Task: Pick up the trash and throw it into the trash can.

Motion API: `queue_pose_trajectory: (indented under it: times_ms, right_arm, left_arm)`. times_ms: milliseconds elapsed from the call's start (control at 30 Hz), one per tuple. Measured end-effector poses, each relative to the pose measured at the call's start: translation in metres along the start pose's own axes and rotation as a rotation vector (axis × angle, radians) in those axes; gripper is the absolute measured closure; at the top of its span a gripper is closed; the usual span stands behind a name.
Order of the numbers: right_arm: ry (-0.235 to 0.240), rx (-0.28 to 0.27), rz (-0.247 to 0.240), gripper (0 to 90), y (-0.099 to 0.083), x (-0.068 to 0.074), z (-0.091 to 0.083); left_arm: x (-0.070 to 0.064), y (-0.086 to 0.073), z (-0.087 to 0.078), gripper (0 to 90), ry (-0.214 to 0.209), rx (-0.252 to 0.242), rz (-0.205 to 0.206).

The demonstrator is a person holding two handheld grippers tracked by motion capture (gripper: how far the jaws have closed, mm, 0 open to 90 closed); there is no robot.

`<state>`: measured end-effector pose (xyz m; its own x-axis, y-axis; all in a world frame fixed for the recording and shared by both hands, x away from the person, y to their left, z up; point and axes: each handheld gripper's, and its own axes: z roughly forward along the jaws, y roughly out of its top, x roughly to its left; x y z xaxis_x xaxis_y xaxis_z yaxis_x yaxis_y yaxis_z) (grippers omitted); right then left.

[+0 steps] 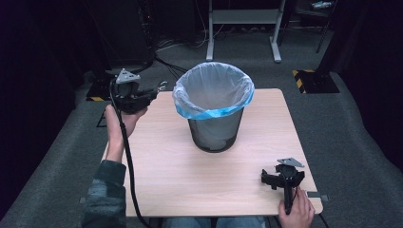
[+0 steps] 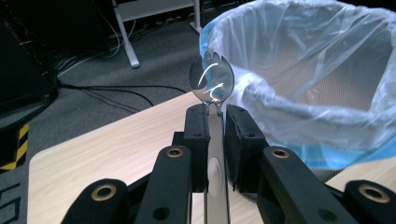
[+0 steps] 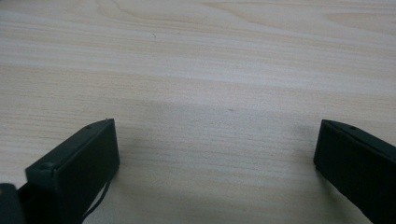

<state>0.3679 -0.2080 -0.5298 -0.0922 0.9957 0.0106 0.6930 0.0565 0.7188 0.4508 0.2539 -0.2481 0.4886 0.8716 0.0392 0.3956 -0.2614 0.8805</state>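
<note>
From the high view we see the left hand-held gripper [image 1: 153, 90] raised at the far left corner of the counter [image 1: 161, 166], pinching a metal spork [image 1: 162, 86] whose head points right toward the lined trash bin [image 1: 214, 95] standing just beside it, at the middle of the counter's far half. The right hand-held gripper [image 1: 274, 179] rests at the near right corner, well apart from the bin, so we judge the left hand the nearer one for the drop. In the left gripper view, the jaws are pressed together on the spork [image 2: 211, 81] handle; its long axis runs straight out along the jaws, and its head sits just short of the bin's plastic-lined rim [image 2: 243, 93], with the opening ahead and to the right. In the right gripper view, the jaws are spread wide over bare counter [image 3: 210, 84], holding nothing.
</note>
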Motion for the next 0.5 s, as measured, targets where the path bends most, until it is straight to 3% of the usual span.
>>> queue_pose_trajectory:
  times_ms: [500]
  right_arm:
    - [0.000,-0.001,0.003,0.0,0.000,0.000,0.000]
  left_arm:
    - [-0.026,0.032,0.018,79.2,-0.026,-0.004,0.058]
